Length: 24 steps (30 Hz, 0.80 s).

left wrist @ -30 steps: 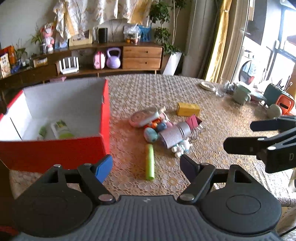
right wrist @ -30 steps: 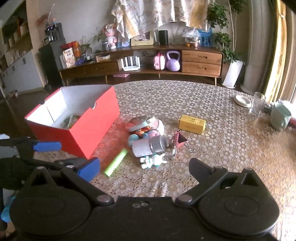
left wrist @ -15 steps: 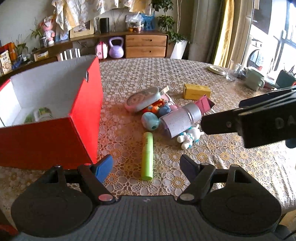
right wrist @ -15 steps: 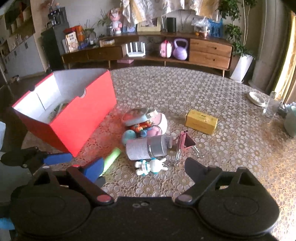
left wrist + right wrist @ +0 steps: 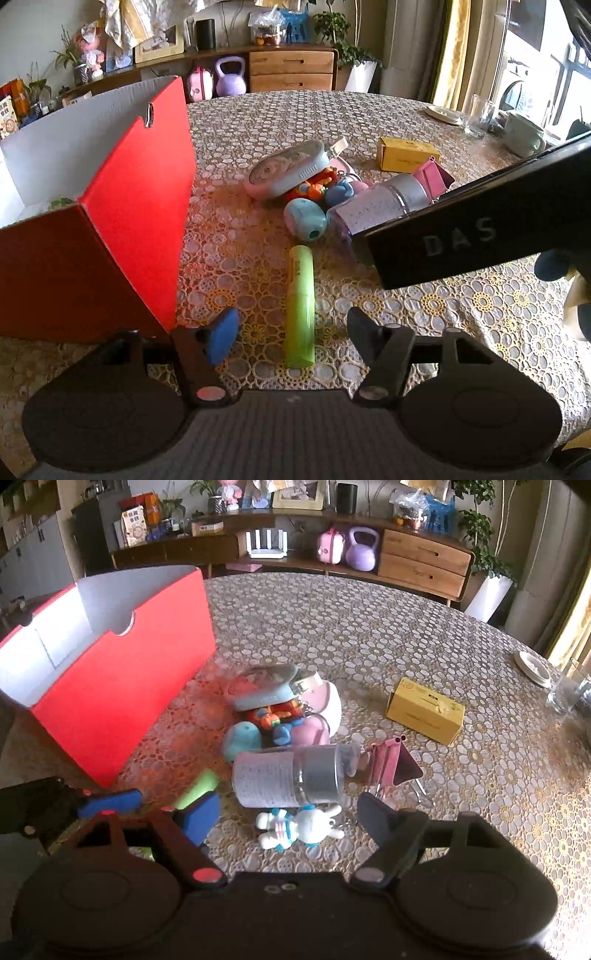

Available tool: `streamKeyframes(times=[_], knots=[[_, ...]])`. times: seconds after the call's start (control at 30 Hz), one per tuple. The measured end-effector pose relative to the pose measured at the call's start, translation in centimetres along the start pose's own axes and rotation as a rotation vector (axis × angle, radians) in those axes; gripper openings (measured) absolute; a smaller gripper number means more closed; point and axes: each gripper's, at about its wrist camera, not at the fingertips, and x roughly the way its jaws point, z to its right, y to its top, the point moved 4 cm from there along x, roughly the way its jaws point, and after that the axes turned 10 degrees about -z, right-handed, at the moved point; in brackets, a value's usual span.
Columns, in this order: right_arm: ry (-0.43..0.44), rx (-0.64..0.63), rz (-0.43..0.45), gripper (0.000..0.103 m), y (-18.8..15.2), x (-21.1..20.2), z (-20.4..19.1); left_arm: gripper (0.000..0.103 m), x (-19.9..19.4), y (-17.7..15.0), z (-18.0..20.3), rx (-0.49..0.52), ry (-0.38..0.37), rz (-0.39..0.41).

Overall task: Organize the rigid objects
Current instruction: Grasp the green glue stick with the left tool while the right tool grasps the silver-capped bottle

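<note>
Left gripper (image 5: 291, 328) jaws apart, just been closing, green tube (image 5: 301, 306) lying between them, pads not touching it. Right gripper (image 5: 286, 812) jaws apart, also just been closing, white bunny toy (image 5: 299, 829) between them, untouched. Just past the bunny: clear bottle (image 5: 291, 779) on its side, pink clip (image 5: 391, 766) to its right. Beyond it a pile: teal egg (image 5: 306, 219), orange toy (image 5: 275, 714), oval case (image 5: 286, 170). Red box (image 5: 136, 206) left of both jaws, open. Yellow box (image 5: 424, 710) far right. In the left view the right gripper's arm blocks part of the bottle. Lace tablecloth (image 5: 369, 627) under everything.
</note>
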Motion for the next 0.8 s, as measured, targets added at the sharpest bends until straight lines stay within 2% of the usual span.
streamKeyframes(times=[0.2, 0.33, 0.43, 0.53, 0.8], knots=[[-0.036, -0.004, -0.022, 0.076, 0.6, 1.2, -0.6, 0.054, 0.2, 0.5, -0.2, 0.009, 0.001, 0.014], [-0.065, 0.001, -0.036, 0.073, 0.8, 1.8, -0.8, 0.033, 0.2, 0.7, -0.3, 0.021, 0.006, 0.025], [-0.07, 0.012, -0.036, 0.072, 0.9, 1.9, -0.8, 0.029, 0.2, 0.8, -0.3, 0.026, -0.002, 0.021], [-0.08, 0.015, -0.034, 0.071, 0.8, 1.9, -0.9, 0.016, 0.2, 0.8, -0.2, 0.044, -0.004, 0.025], [-0.06, 0.037, -0.007, 0.071, 0.8, 0.2, -0.9, 0.016, -0.2, 0.7, -0.6, 0.043, -0.015, 0.021]])
